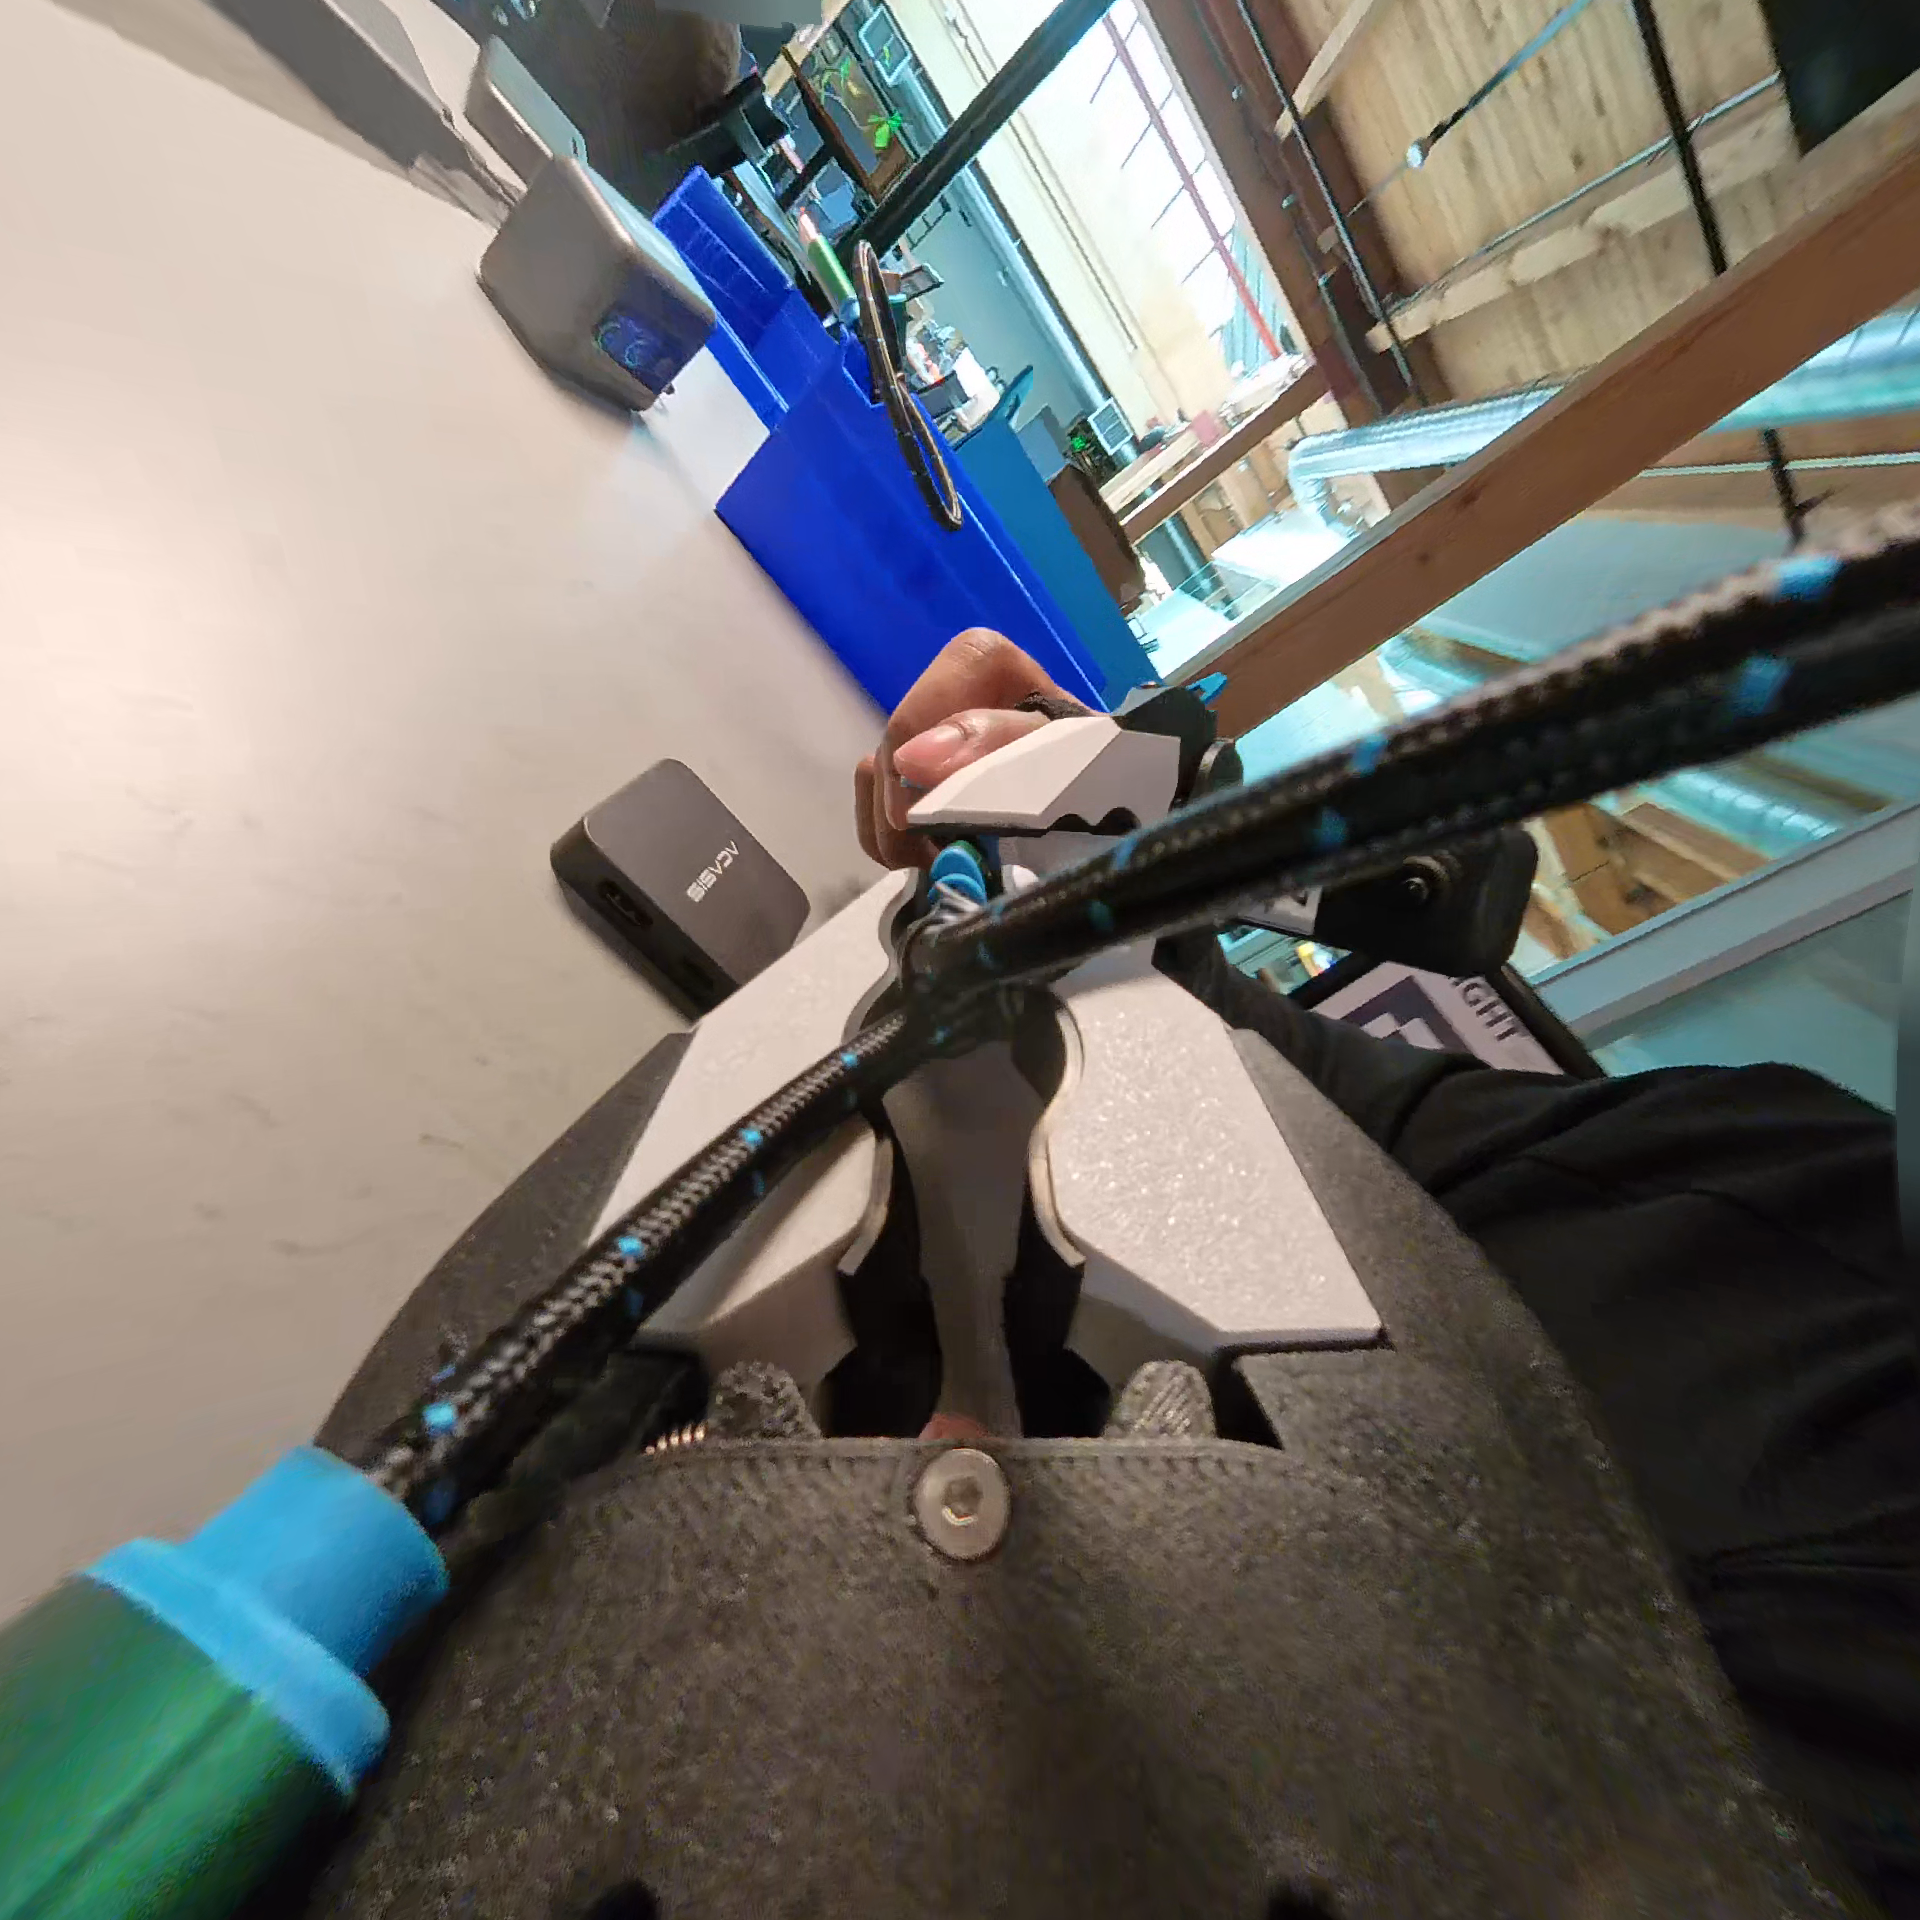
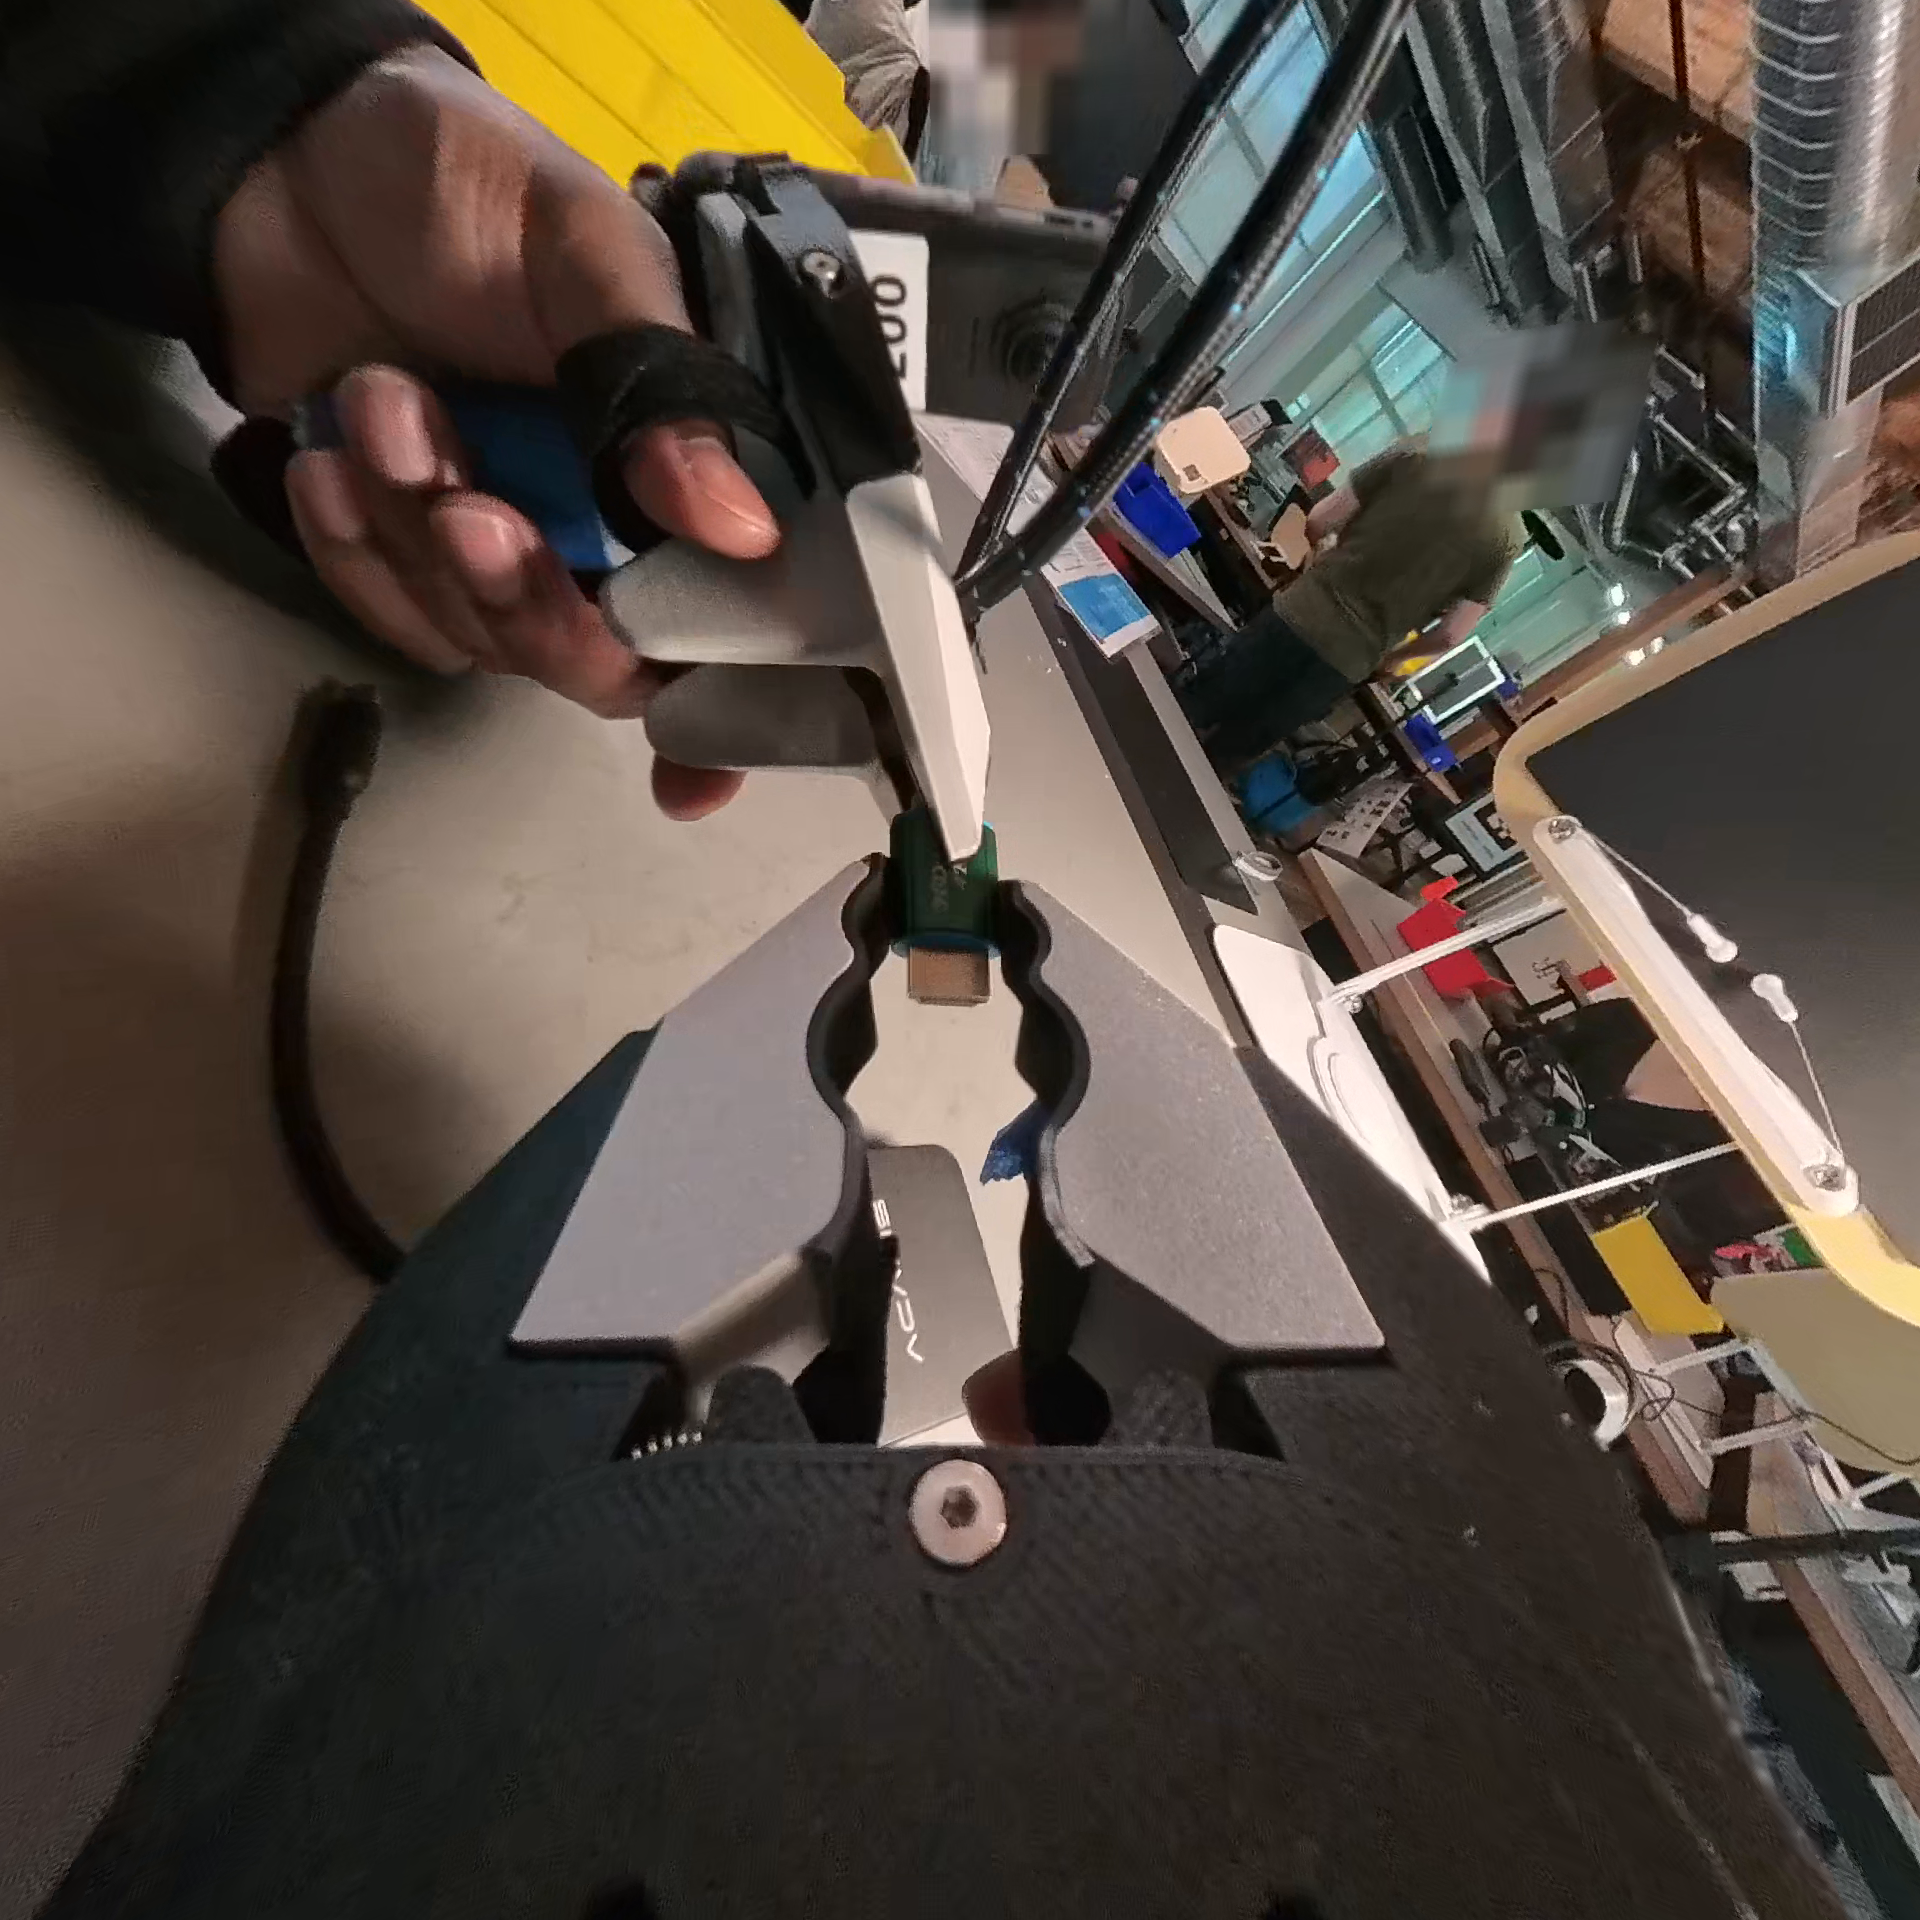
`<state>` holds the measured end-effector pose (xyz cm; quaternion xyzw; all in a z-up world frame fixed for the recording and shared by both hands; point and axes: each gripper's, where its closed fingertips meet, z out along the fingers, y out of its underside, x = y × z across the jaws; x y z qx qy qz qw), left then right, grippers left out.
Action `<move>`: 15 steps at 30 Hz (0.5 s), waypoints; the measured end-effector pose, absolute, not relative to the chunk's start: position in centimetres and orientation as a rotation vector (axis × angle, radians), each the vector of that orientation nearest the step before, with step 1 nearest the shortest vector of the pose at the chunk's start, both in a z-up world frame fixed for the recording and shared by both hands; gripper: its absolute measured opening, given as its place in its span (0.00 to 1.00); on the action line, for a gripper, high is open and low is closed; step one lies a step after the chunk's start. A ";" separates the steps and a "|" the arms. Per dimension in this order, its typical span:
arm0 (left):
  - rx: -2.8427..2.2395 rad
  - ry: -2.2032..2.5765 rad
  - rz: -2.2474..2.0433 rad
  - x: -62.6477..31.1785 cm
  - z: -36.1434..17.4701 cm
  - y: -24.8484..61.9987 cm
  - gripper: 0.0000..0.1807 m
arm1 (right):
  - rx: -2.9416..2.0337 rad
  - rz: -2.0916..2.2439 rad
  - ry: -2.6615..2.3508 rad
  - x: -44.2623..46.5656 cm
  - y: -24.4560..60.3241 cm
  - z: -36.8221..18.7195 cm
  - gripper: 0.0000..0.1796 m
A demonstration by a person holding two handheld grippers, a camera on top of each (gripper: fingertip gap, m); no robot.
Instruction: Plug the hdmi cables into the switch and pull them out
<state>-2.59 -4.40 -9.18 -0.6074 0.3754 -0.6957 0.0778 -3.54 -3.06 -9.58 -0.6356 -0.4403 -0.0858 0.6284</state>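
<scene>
The switch (image 1: pixel 675 883) is a small dark flat box lying on the pale table; in the right wrist view it shows below, between my right fingers (image 2: pixel 925 1299). My right gripper (image 2: pixel 943 894) is shut on a green HDMI plug (image 2: pixel 935 894), held above the table, its metal end pointing back at the camera. My left gripper (image 1: pixel 935 940) is shut on the black-and-blue braided HDMI cable (image 1: pixel 1351 769) just behind that plug; it shows from outside in the right wrist view (image 2: pixel 961 821). The two grippers meet tip to tip. A second green plug (image 1: pixel 187 1683) with a blue collar hangs close to the left camera.
A grey box-shaped device (image 1: pixel 592 281) and blue bins (image 1: pixel 883 520) stand at the far table edge. A loose black cable (image 2: pixel 312 987) lies on the table to the left. A yellow bin (image 2: pixel 675 73), a person (image 2: pixel 1382 582) and a chair (image 2: pixel 1714 831) are beyond.
</scene>
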 end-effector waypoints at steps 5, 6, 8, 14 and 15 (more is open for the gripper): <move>-1.903 1.043 -2.237 -2.7 -9.3 -4.6 0.06 | -1.423 -0.197 -1.039 -3.8 -3.2 -9.6 0.13; -1.916 1.033 -2.256 -2.8 -9.3 -4.7 0.06 | -1.419 -0.197 -1.043 -3.8 -3.2 -9.6 0.13; -1.924 1.028 -2.258 -2.8 -9.4 -4.6 0.06 | -1.432 -0.211 -1.042 -3.7 -3.0 -9.7 0.13; -1.903 1.020 -1.963 -2.4 -10.1 -2.4 0.06 | -1.686 -0.154 -1.002 -1.2 -2.9 -11.7 0.28; -1.918 1.002 -1.930 -2.5 -10.3 -1.9 0.06 | -1.761 -0.104 -0.988 -0.4 -3.1 -12.5 0.34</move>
